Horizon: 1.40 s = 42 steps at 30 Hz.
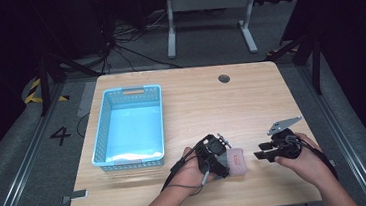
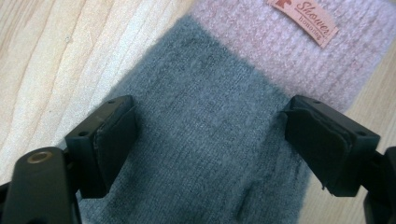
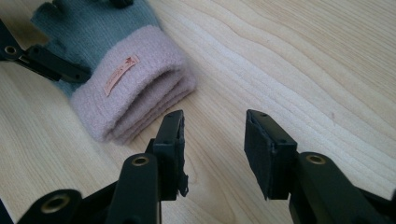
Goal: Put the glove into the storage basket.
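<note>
A knitted glove (image 1: pixel 238 160), grey with a pink cuff and a small sewn label (image 2: pixel 304 20), lies flat on the wooden table (image 1: pixel 211 105) near its front edge. My left gripper (image 1: pixel 224 162) points down over the grey part (image 2: pixel 205 79). Its jaws are open and straddle the glove's width, one pad (image 2: pixel 114 135) near each edge of the knit. To the right, my right gripper (image 1: pixel 261 154) hovers low over bare wood. It is open with nothing between its pads (image 3: pixel 268 154). It faces the folded pink cuff (image 3: pixel 135 88), a short gap away.
A light-blue plastic basket (image 1: pixel 101 125) stands at the left of the table, beyond the left hand. A round cable hole (image 1: pixel 224 78) sits near the far edge. Table legs and cables lie on the floor beyond the table.
</note>
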Each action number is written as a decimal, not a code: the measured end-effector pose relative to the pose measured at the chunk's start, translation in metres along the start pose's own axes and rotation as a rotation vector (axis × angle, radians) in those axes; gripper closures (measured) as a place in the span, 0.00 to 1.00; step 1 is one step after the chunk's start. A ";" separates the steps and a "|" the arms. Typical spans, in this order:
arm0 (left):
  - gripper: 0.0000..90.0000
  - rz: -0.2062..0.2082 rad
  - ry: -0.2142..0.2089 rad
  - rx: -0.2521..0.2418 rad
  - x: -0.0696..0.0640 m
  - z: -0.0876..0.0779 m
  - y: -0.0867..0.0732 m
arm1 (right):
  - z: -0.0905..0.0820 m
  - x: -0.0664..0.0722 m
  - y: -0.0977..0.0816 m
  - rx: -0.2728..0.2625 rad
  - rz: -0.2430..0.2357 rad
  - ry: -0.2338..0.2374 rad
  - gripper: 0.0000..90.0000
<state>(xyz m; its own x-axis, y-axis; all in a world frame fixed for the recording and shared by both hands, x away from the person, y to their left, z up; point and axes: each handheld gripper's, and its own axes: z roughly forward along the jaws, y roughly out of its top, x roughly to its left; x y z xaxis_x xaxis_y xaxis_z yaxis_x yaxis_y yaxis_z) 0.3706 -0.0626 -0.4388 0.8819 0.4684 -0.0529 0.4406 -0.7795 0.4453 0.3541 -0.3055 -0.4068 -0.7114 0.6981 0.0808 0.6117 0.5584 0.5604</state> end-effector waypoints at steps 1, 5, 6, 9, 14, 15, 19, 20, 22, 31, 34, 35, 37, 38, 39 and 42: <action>0.20 0.000 0.004 0.001 -0.001 0.000 0.000 | 0.000 0.000 0.000 0.000 -0.001 0.001 0.65; 0.21 -0.001 0.013 0.005 -0.001 0.001 0.000 | 0.000 0.000 0.000 -0.004 -0.002 0.004 0.65; 0.21 0.006 0.017 0.007 -0.001 0.001 0.001 | 0.000 0.000 0.000 -0.007 -0.004 0.004 0.64; 0.24 0.007 0.022 0.014 -0.002 0.001 0.002 | -0.002 -0.002 0.000 -0.019 0.001 0.005 0.64; 0.31 0.013 0.023 0.010 -0.002 0.000 0.003 | -0.003 -0.001 0.000 -0.026 0.002 0.007 0.64; 0.33 0.010 0.023 0.012 -0.003 0.000 0.003 | -0.002 0.000 0.001 -0.027 0.000 0.010 0.64; 0.43 0.019 0.025 0.002 -0.003 -0.001 0.004 | -0.001 0.000 0.001 -0.032 -0.005 0.016 0.63; 0.48 0.021 0.026 0.000 -0.003 -0.002 0.004 | -0.001 0.000 0.001 -0.032 -0.005 0.016 0.63; 0.54 0.023 0.024 -0.001 -0.004 -0.003 0.004 | -0.001 0.000 0.001 -0.034 -0.006 0.015 0.63; 0.73 0.021 -0.002 -0.013 -0.001 -0.006 0.004 | -0.002 -0.002 0.001 -0.037 -0.002 0.014 0.63; 0.75 0.005 -0.025 -0.015 0.002 -0.009 0.004 | -0.002 -0.003 0.000 -0.037 0.006 0.013 0.63; 0.75 0.005 -0.033 -0.013 0.002 -0.010 0.004 | -0.002 -0.003 0.000 -0.038 0.006 0.013 0.63; 0.75 0.005 -0.050 -0.011 0.004 -0.015 0.004 | -0.002 -0.004 0.000 -0.039 0.007 0.011 0.63; 0.75 0.003 -0.055 -0.019 0.004 -0.016 0.004 | -0.002 -0.005 0.001 -0.040 0.007 0.014 0.63; 0.75 0.002 -0.060 -0.017 0.005 -0.020 0.004 | -0.001 -0.005 0.001 -0.041 0.010 0.015 0.63; 0.75 -0.010 -0.064 -0.031 0.007 -0.029 0.002 | -0.001 -0.006 0.003 -0.042 0.011 0.019 0.63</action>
<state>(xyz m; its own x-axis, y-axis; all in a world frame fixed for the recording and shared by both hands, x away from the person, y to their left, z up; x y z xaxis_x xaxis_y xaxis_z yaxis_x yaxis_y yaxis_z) 0.3729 -0.0489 -0.4123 0.8870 0.4476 -0.1138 0.4448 -0.7615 0.4715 0.3595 -0.3083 -0.4049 -0.7113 0.6953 0.1031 0.6051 0.5310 0.5932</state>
